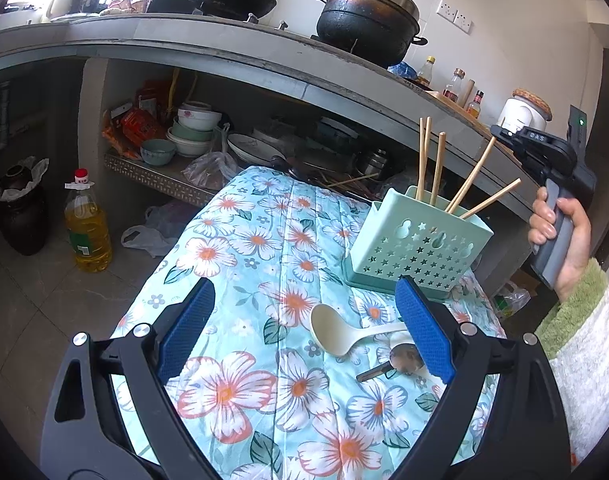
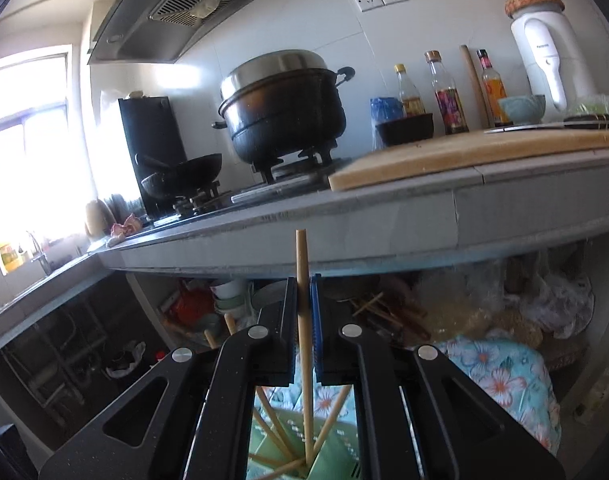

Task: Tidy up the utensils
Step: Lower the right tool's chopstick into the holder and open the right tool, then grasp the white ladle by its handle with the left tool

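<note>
The right gripper (image 2: pixel 303 300) is clamped on one chopstick (image 2: pixel 303 276), which stands nearly upright between the blue pads, its top poking above them and its lower end down inside the mint-green utensil holder (image 1: pixel 414 236) right beneath. Four other chopsticks (image 1: pixel 424 160) already lean in that holder, splayed apart. Seen from the other side, the right gripper (image 1: pixel 500 132) hovers just above the holder's far corner, a hand (image 1: pixel 560 236) wrapped round its grip, close under the concrete counter's (image 2: pixel 384 224) front edge.

The left gripper (image 1: pixel 304 320) sits with its jaws spread wide and empty over the floral cloth (image 1: pixel 232 264). Between its pads, nearer the right one, lie a cream rice spoon (image 1: pixel 336 330) and a metal spoon (image 1: pixel 402 358), partly hidden behind that pad. The holder stands just beyond, near the cloth's right edge; open cloth stretches left.
</note>
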`<act>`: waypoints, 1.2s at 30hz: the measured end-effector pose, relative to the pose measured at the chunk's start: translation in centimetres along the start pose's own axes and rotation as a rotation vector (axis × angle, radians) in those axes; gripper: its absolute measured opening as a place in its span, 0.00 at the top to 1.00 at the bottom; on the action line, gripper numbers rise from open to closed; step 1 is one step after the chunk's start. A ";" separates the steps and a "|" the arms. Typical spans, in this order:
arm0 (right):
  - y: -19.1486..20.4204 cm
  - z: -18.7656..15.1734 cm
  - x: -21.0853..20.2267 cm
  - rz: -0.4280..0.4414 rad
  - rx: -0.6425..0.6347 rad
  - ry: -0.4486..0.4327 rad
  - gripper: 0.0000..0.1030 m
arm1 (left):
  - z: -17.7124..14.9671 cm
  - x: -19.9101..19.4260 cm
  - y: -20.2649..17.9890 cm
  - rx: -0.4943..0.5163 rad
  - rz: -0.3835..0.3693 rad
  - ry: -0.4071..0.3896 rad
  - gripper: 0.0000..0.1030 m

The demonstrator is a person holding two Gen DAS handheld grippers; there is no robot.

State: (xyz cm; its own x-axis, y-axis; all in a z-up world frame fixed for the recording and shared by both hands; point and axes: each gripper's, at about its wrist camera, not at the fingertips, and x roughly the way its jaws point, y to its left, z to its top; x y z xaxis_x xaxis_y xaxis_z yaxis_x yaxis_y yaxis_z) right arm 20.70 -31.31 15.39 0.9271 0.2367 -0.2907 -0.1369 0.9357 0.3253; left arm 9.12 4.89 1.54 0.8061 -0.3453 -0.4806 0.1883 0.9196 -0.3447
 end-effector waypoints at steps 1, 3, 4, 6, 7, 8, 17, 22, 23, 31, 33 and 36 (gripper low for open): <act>-0.1 0.0 -0.3 0.001 0.006 0.003 0.86 | 0.0 0.0 0.0 0.000 -0.001 0.000 0.15; -0.7 0.2 -1.4 0.005 0.025 -0.011 0.67 | 0.0 0.1 -0.2 0.001 -0.005 0.004 0.15; -1.0 0.3 -2.2 0.012 0.035 -0.023 0.62 | -0.1 0.1 -0.3 0.001 -0.006 0.006 0.15; -1.3 0.6 -3.5 0.011 0.046 -0.045 0.57 | -0.1 0.2 -0.4 0.002 -0.010 0.007 0.15; -1.6 0.8 -4.5 0.007 0.055 -0.062 0.54 | -0.1 0.2 -0.5 0.003 -0.011 0.008 0.15; -1.9 0.9 -5.4 0.004 0.064 -0.075 0.52 | -0.1 0.2 -0.6 0.004 -0.012 0.009 0.15; -4.5 -0.7 -14.5 -0.035 0.168 -0.158 0.50 | -0.1 0.7 -1.0 0.010 -0.007 0.029 0.15; -5.4 -6.3 -16.1 -0.022 0.236 -0.003 0.50 | -0.2 2.1 -1.3 0.001 -0.004 0.074 0.15; -5.6 -7.8 -15.8 -0.014 0.258 0.044 0.50 | -0.2 2.6 -1.4 0.000 -0.002 0.088 0.15; -4.3 -20.5 -12.4 0.024 0.376 0.402 0.50 | -1.3 7.1 -1.5 -0.046 -0.041 0.256 0.19; -4.0 -22.3 -12.0 0.028 0.400 0.442 0.50 | -1.5 8.1 -1.2 -0.070 -0.051 0.295 0.25; -3.2 -24.0 -11.8 0.038 0.396 0.485 0.50 | -1.7 9.8 -0.5 -0.115 -0.084 0.356 0.38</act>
State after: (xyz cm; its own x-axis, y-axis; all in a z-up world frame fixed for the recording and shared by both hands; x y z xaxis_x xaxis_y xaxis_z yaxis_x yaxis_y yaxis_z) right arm 1.87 -30.85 -3.83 0.6473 0.4470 -0.6174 0.0593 0.7780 0.6254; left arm 16.02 0.69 -4.34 0.5415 -0.4802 -0.6901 0.1645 0.8655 -0.4732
